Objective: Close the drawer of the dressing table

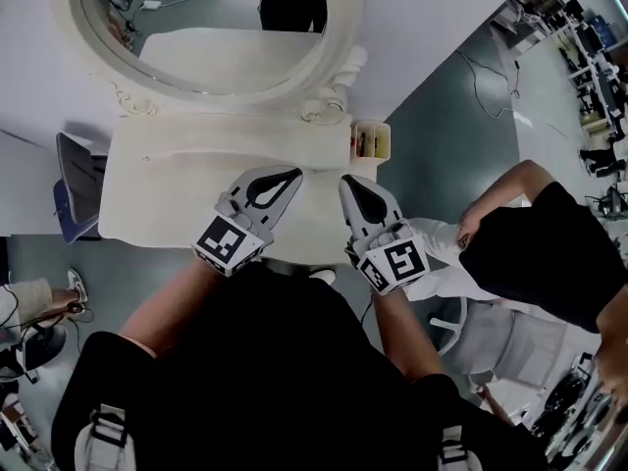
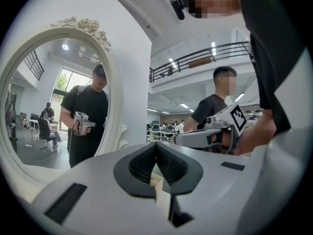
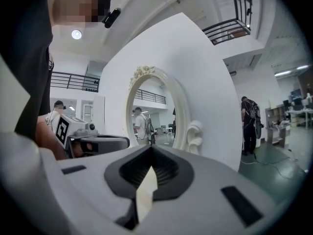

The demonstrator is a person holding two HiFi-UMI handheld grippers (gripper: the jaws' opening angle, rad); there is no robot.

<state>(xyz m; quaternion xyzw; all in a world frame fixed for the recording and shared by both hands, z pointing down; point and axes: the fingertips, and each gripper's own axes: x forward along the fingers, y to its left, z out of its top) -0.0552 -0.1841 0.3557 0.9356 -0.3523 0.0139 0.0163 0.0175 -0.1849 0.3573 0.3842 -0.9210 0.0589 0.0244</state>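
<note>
Currently you hold the left claw point(image 1: 286, 178) and right claw point(image 1: 350, 185) closed and empty over the surface point(image 1: 157, 199); the mirror point(image 1: 211, 37) stands ahead, a bystander point(image 1: 549, 248) at right.

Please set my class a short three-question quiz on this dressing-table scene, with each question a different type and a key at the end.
1. True or false: the left gripper and the right gripper both have their jaws wide apart.
2. The mirror over the dressing table is: A oval, B square, C triangular.
3. Fill in: in the head view, the small box sits at the table's back ____ corner.
Key: 1 false; 2 A; 3 right.
</note>
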